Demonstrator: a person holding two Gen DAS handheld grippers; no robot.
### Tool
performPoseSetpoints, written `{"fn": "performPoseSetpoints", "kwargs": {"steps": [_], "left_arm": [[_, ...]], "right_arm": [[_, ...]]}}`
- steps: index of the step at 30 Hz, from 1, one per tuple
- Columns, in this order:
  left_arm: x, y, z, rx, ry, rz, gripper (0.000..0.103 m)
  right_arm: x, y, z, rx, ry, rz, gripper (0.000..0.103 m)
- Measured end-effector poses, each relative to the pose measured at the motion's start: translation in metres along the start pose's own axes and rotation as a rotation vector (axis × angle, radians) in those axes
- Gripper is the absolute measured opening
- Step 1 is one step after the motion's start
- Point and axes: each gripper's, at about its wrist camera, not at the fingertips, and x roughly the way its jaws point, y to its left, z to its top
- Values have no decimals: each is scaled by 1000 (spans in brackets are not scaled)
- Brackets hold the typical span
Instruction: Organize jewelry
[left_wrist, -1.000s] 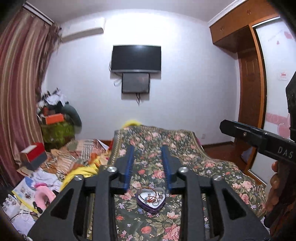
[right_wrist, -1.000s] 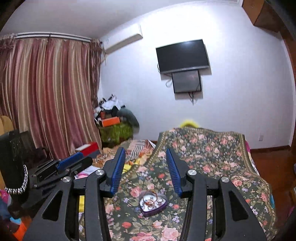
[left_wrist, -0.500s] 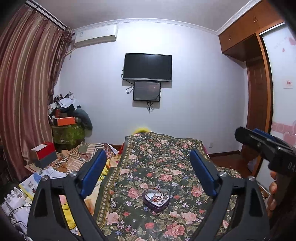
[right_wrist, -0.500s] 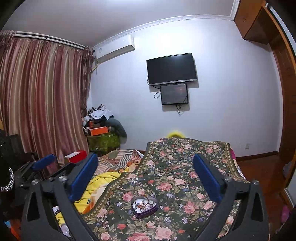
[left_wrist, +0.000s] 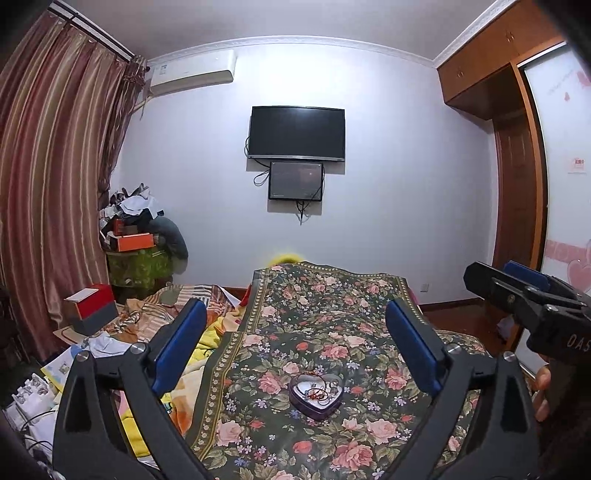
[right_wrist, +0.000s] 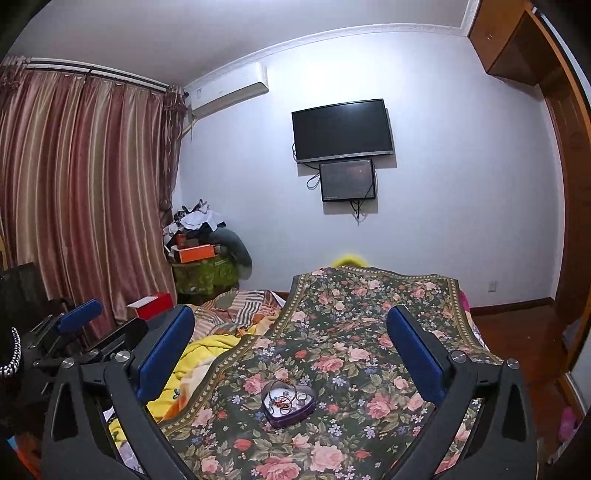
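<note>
From the left wrist camera, the left gripper (left_wrist: 295, 339) is held above the bed (left_wrist: 332, 295) with its two fingers (left_wrist: 177, 339) spread wide apart and nothing between them; each black finger carries one flat blue pad. Below the gap sits one heart-shaped tin (left_wrist: 316, 397), dark purple with a shiny metal inside, resting on the floral bedspread (left_wrist: 314, 332), a dark green cloth printed with pink roses and edged with a patterned border. A small tangle of jewelry (left_wrist: 317, 393) lies in the tin: thin red loops and a few pale metallic pieces, too small to count. At the right edge, the right gripper (left_wrist: 517, 284) shows side-on, with black arms and a blue pad. On the far wall hang two dark screens, a television (left_wrist: 296, 133) and a smaller panel (left_wrist: 296, 181) just below it.

From the right wrist camera, the right gripper (right_wrist: 291, 343) likewise has its two blue-padded fingers (right_wrist: 415, 354) set wide apart and holding nothing. The heart-shaped tin (right_wrist: 288, 402) lies on the floral bedspread (right_wrist: 351, 332) below the gap, slightly left of centre, with the jewelry (right_wrist: 282, 400) inside. The left gripper (right_wrist: 79, 310) shows at the left edge. Striped reddish curtains (right_wrist: 85, 192) hang in long folds at left, and a crumpled yellow blanket (right_wrist: 199, 354) lies beside the bedspread.
</note>
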Motion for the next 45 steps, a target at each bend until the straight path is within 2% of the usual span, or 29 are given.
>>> {"fn": "performPoseSetpoints", "kwargs": {"steps": [22, 45], "left_arm": [[7, 10, -2, -43, 19, -10, 103], [11, 7, -4, -29, 31, -22, 103]], "right_arm": [[4, -2, 0, 10, 26, 10, 103], [7, -6, 0, 14, 36, 10, 103]]}}
